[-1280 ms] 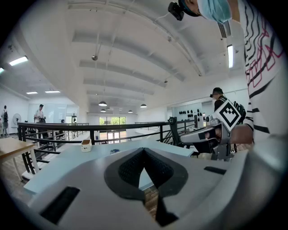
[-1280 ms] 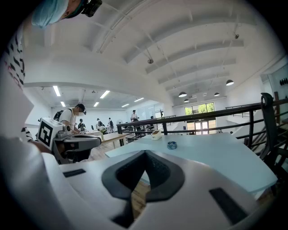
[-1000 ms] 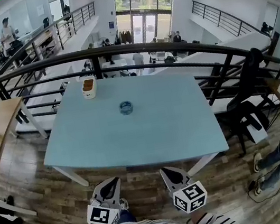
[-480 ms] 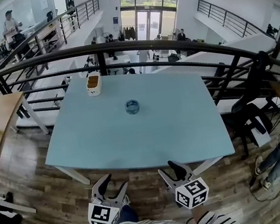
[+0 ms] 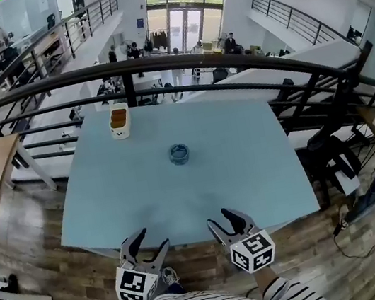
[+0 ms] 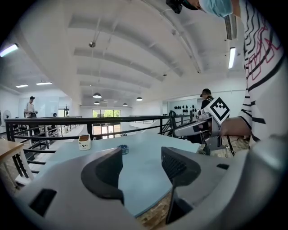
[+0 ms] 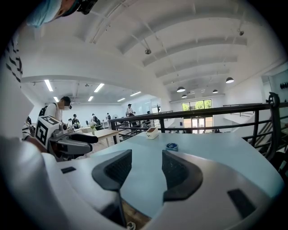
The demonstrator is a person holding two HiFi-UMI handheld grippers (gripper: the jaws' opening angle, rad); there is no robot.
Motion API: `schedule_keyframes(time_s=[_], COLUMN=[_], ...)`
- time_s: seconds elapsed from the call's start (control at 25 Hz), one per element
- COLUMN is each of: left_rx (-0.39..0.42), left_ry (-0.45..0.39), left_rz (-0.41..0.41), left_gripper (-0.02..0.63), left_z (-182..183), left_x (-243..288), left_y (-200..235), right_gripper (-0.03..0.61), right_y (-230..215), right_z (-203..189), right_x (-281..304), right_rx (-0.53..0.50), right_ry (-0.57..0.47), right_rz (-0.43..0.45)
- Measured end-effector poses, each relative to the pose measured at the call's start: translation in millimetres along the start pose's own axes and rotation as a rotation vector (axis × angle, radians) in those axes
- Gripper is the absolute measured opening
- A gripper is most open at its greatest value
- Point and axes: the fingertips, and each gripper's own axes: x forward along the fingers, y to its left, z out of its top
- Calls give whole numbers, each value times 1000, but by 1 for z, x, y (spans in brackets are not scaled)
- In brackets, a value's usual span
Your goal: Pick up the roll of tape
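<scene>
At the near edge of the blue table (image 5: 242,172), both grippers are opening.
Left gripper (image 5: 153,238) and right gripper (image 5: 220,219) are spreading their jaws with nothing between them, while the roll of tape (image 5: 179,154) is lying mid-table, well ahead of both, untouched.

The head camera looked steeply down from above the near edge of the table (image 5: 180,190), far enough off to hold the whole top and both grippers. The cameras on the left gripper (image 5: 153,239) and right gripper (image 5: 221,220) sat low behind their opening jaws, close to that near edge, facing almost level toward the far edge with only bare table top between the jaws. All three views shared the top, the roll of tape (image 5: 179,154) mid-table, the white cup (image 5: 119,120) at the far left corner and the railing (image 5: 230,66).
</scene>
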Motion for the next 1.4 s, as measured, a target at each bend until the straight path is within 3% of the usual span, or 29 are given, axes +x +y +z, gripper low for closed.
schedule_keyframes(time_s=[0.56,0.8,1.4], left_rx=[89,61,-59], left_ry=[3,8,22], left_rz=[-130,-129,88], left_gripper=[249,249,249], left_z=[7,3,-4], left_x=[69,87,122], left_y=[115,131,169], right_gripper=[204,202,202], right_y=[-32,-53,-111], right_z=[23,31,7], right_x=[141,186,325], right_rx=[-190,-320,-652], right_ry=[148,248,547], right_rz=[-73,-20,182])
